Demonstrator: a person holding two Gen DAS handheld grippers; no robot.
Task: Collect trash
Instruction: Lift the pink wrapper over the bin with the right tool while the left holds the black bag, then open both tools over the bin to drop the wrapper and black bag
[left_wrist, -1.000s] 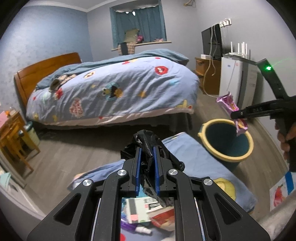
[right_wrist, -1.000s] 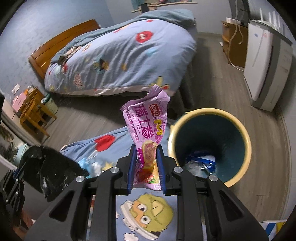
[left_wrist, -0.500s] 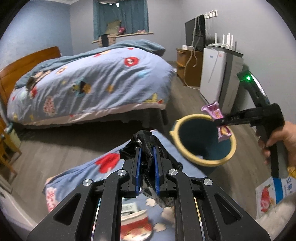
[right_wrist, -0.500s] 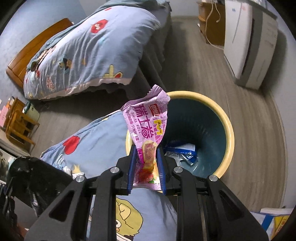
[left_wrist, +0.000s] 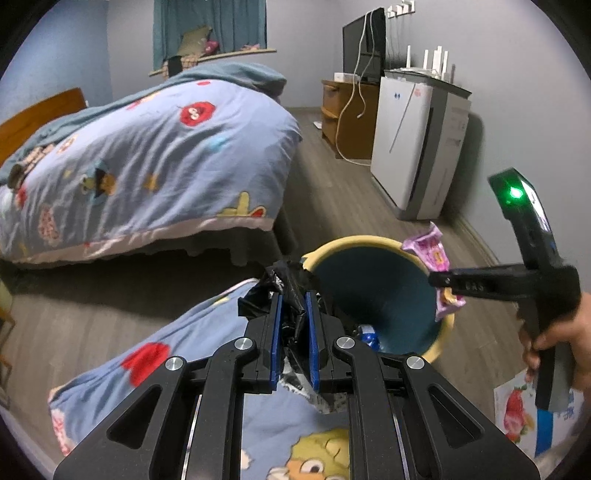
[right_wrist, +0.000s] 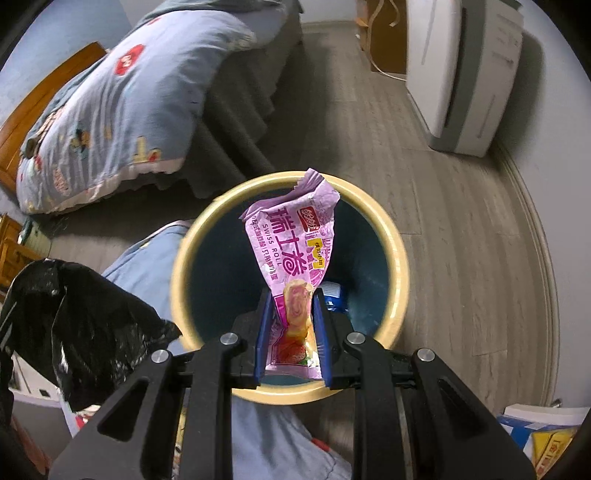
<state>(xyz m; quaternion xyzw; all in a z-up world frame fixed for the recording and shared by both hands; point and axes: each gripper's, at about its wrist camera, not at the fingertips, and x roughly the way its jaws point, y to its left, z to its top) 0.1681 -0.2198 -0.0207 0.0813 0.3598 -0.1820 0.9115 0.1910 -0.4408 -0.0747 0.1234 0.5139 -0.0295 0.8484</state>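
A pink plastic snack wrapper (right_wrist: 291, 258) carries red lettering; the round bin (right_wrist: 397, 273) is teal inside with a yellow rim; the crumpled bag (right_wrist: 85, 332) is glossy black.

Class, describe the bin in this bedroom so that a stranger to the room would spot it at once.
Find the bed with the blue cartoon quilt; on the wooden floor off its foot corner, in front of the white appliance, stands a round bin. Its pale yellow rim and dark teal inside mark it out, and the right tongs hold a pink snack wrapper over its mouth.
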